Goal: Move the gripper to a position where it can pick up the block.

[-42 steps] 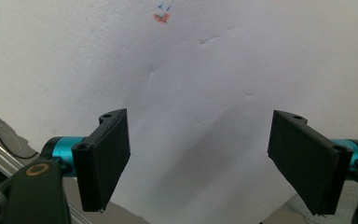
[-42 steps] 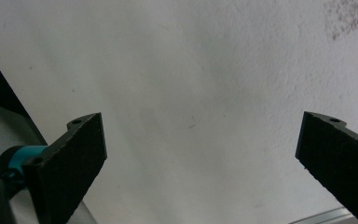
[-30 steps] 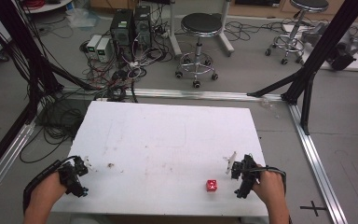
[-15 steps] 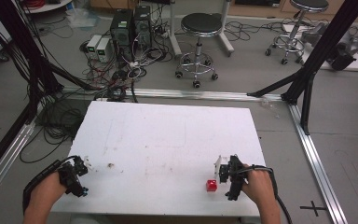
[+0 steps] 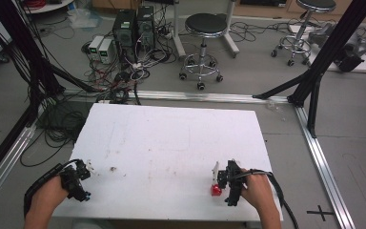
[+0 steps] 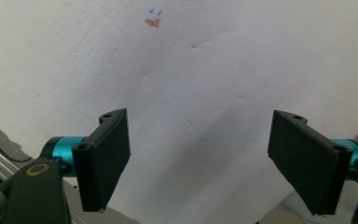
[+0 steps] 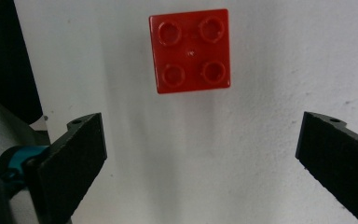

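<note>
holding your right gripper (image 5: 218, 177) near the front right corner of the white foam board (image 5: 171, 143), you had its jaws spread wide with nothing between them, and the red four-stud brick (image 7: 189, 50) lay flat on the board, studs up, just ahead of the jaw tips and apart from both in the right gripper view; in the high view the brick (image 5: 216, 190) sat just beside that gripper. your left gripper (image 5: 83, 170) rested at the board's front left corner, its jaws likewise wide apart over bare white surface, with a small orange and blue mark (image 6: 153, 18) farther ahead of them.
</note>
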A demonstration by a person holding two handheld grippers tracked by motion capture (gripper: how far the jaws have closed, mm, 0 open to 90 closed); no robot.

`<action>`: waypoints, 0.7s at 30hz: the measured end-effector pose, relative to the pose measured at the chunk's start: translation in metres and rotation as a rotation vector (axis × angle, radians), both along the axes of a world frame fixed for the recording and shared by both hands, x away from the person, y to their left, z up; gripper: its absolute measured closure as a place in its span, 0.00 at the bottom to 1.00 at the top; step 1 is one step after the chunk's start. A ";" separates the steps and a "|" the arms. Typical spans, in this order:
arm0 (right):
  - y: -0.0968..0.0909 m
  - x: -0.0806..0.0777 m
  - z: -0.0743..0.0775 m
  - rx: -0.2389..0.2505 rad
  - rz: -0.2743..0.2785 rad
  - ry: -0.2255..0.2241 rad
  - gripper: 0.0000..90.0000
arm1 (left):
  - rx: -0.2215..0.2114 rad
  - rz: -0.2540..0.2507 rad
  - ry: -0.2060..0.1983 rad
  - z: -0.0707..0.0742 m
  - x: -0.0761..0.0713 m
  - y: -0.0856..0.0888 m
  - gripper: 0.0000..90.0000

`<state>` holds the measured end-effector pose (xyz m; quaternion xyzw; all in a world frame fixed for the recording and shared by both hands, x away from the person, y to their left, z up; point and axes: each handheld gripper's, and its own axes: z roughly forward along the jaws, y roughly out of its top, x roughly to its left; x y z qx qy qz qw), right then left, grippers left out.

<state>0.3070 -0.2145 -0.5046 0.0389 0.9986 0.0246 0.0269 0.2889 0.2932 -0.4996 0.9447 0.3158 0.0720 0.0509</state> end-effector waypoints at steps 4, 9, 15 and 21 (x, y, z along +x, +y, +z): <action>0.006 0.000 -0.002 0.012 0.012 0.006 0.01 | -0.001 0.003 0.001 0.000 0.000 0.000 0.24; 0.013 0.000 -0.004 0.034 0.024 0.019 0.01 | -0.001 0.002 0.002 0.000 0.000 0.000 0.24; 0.020 0.001 -0.007 0.055 0.040 0.028 0.01 | -0.002 0.001 0.003 -0.001 0.000 0.000 0.24; 0.024 0.001 -0.010 0.072 0.061 0.041 0.01 | 0.001 0.000 0.002 -0.001 0.000 -0.001 0.24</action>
